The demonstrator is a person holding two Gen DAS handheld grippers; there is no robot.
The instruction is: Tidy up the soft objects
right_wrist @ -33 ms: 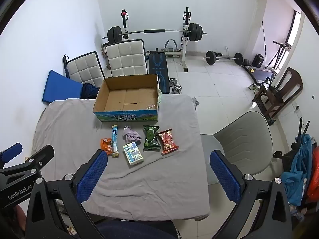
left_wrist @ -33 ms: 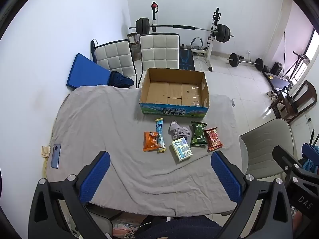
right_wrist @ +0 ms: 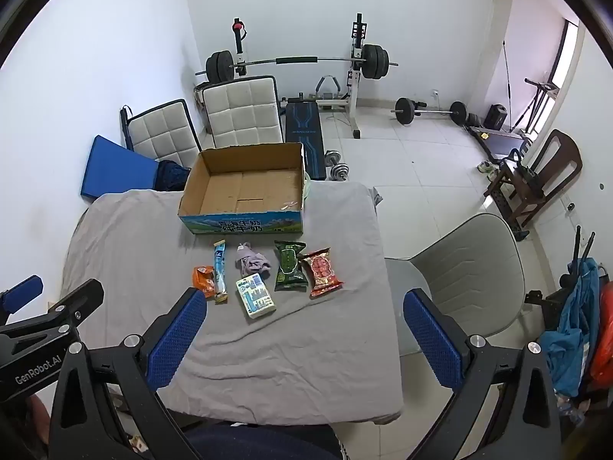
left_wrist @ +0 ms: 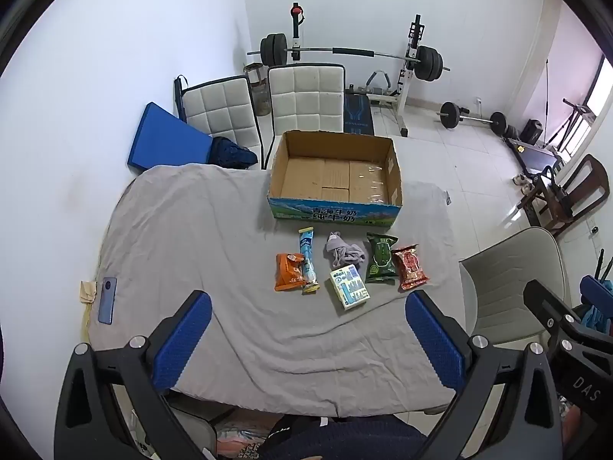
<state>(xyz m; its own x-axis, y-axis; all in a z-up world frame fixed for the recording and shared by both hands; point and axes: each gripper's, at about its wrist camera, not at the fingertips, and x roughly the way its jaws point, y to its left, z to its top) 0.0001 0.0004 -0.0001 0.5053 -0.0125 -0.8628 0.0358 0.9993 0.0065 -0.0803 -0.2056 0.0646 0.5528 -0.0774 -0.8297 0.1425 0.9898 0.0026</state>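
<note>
While both the left gripper (left_wrist: 306, 335) and right gripper (right_wrist: 304, 329) hover spread and empty, six soft items lie just before the cardboard box (left_wrist: 335, 180)

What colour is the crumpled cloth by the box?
The crumpled cloth is pale greyish purple, clearest in the left wrist view.

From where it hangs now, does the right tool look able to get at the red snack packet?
Probably yes: the right tool is open above the table, and the red snack packet lies uncovered at the row's right end, nothing between.
</note>
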